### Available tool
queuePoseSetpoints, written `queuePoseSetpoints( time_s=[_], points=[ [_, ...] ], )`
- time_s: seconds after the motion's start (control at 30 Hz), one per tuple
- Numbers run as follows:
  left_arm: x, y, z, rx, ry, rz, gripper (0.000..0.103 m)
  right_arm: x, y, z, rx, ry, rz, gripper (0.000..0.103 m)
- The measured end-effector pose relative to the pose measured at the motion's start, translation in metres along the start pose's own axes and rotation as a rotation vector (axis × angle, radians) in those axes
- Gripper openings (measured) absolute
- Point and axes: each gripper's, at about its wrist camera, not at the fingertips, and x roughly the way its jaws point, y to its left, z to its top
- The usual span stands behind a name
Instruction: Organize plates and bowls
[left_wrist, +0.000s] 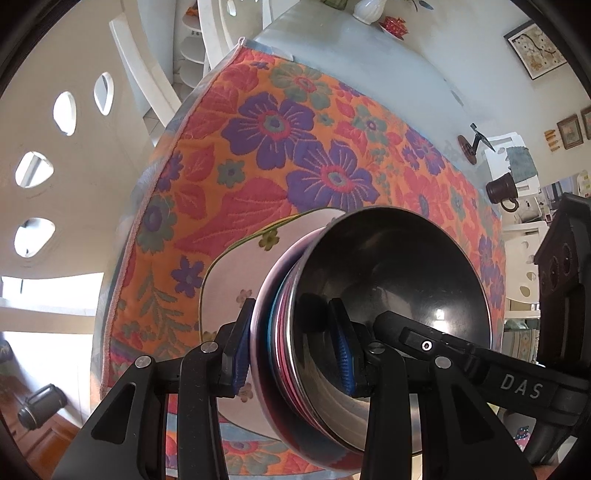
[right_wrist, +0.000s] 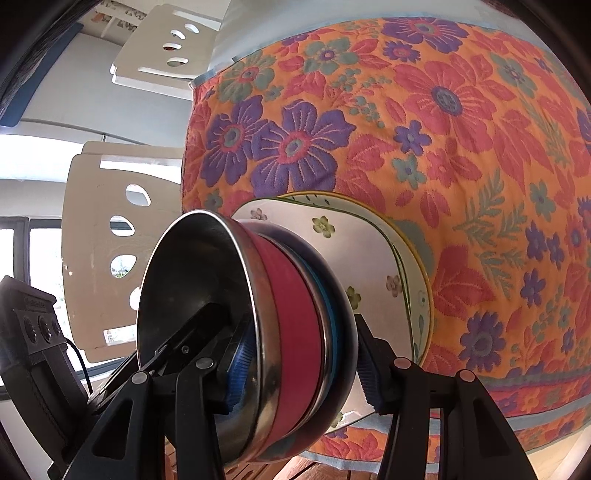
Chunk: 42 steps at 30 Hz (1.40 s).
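Both grippers clamp 1 stack of nested steel bowls standing on white flowered plates on a bright floral tablecloth.

The left gripper (left_wrist: 293, 347) and the right gripper (right_wrist: 306, 369) each have 1 blue pad inside the top bowl and 1 outside the stack of bowls (left_wrist: 369, 314), closed on its wall from opposite sides. The bowls, banded red and blue outside, sit on the square floral plates (right_wrist: 369, 258) near the table's edge. The tablecloth (left_wrist: 277, 147) is orange with purple and red flowers and lies over a pale blue undercloth (left_wrist: 369, 48). At the table's far end stand a white vase (left_wrist: 369, 9) and a small red dish (left_wrist: 394, 25). White chairs (right_wrist: 99, 240) with oval cut-outs line the table. Framed pictures (left_wrist: 535, 48) hang on the white wall, and a dark mug (left_wrist: 502, 190) is beside it.
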Motion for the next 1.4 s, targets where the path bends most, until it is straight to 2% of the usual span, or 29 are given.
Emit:
queuePoseSetpoints(
  time_s=[0.3,0.5,0.7,0.83,0.9,0.93,0.97,1.03,1.07,1.1,1.17,1.27,1.4],
  points=[
    [-0.002,0.002,-0.004,0.043,-0.013,0.021,0.034,0.004,-0.001,-0.006,0.000,-0.025,0.003,0.050],
    [-0.024,0.006,-0.004,0.053,-0.053,0.007,0.034,-0.038,-0.012,-0.005,-0.022,-0.142,-0.001,0.050],
    [-0.049,0.011,-0.018,0.078,-0.092,0.036,0.034,-0.069,-0.002,-0.033,-0.147,-0.231,-0.049,0.050],
    [-0.059,0.007,-0.037,0.130,-0.121,0.067,0.037,-0.068,0.006,-0.058,-0.267,-0.283,-0.117,0.058],
    [-0.065,0.004,-0.045,0.157,-0.145,0.090,0.042,-0.064,0.007,-0.069,-0.291,-0.287,-0.125,0.061],
    [-0.069,0.001,-0.050,0.176,-0.163,0.100,0.052,-0.062,0.008,-0.075,-0.298,-0.294,-0.125,0.065],
    [-0.074,-0.001,-0.054,0.195,-0.187,0.108,0.070,-0.060,0.010,-0.079,-0.307,-0.298,-0.123,0.076],
    [-0.084,-0.006,-0.061,0.233,-0.241,0.110,0.087,-0.055,0.013,-0.088,-0.327,-0.301,-0.122,0.091],
    [-0.089,-0.008,-0.064,0.256,-0.262,0.159,0.102,-0.056,0.014,-0.093,-0.338,-0.330,-0.129,0.092],
    [-0.091,-0.008,-0.065,0.269,-0.262,0.191,0.102,-0.057,0.014,-0.098,-0.346,-0.358,-0.137,0.093],
    [-0.094,-0.006,-0.067,0.287,-0.264,0.212,0.102,-0.056,0.013,-0.105,-0.352,-0.393,-0.141,0.103],
    [-0.089,0.004,-0.069,0.256,-0.243,0.175,0.102,-0.050,0.010,-0.109,-0.350,-0.404,-0.124,0.103],
    [-0.069,0.015,-0.073,0.212,-0.185,0.144,0.102,-0.032,0.014,-0.109,-0.379,-0.390,-0.191,0.103]
  ],
)
